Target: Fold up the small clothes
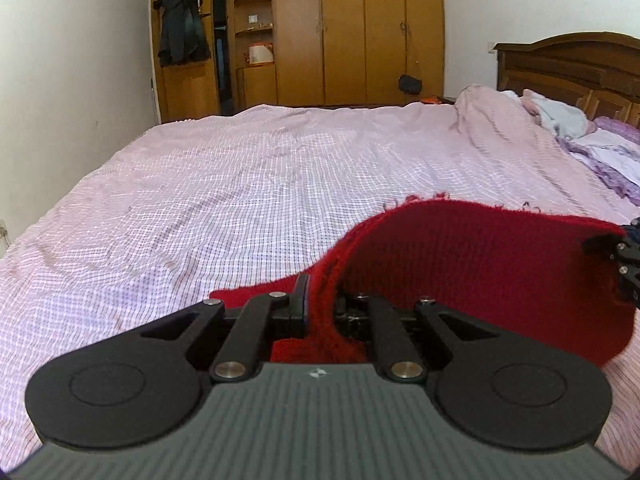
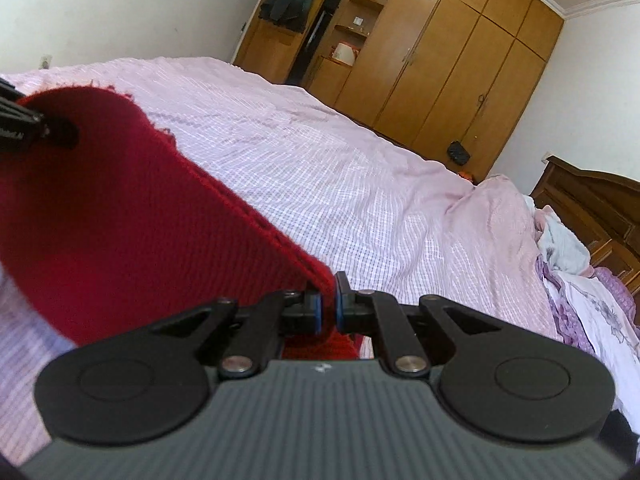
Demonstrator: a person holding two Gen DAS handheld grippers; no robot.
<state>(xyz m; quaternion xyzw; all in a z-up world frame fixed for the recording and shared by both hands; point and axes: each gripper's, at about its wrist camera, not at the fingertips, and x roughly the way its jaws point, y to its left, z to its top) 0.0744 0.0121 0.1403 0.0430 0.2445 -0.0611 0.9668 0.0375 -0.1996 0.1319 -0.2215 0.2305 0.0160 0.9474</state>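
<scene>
The left gripper was clamped on one edge of a red knitted garment, held low and level over the pink checked bedsheet. To its right, the tilted right gripper pinched the opposite edge, cloth raised between them.

I see a bed under a pink checked sheet, rumpled bedding heaped at its headboard end. Beyond its far edge stands a wooden wardrobe, a dark coat hanging beside it.
</scene>
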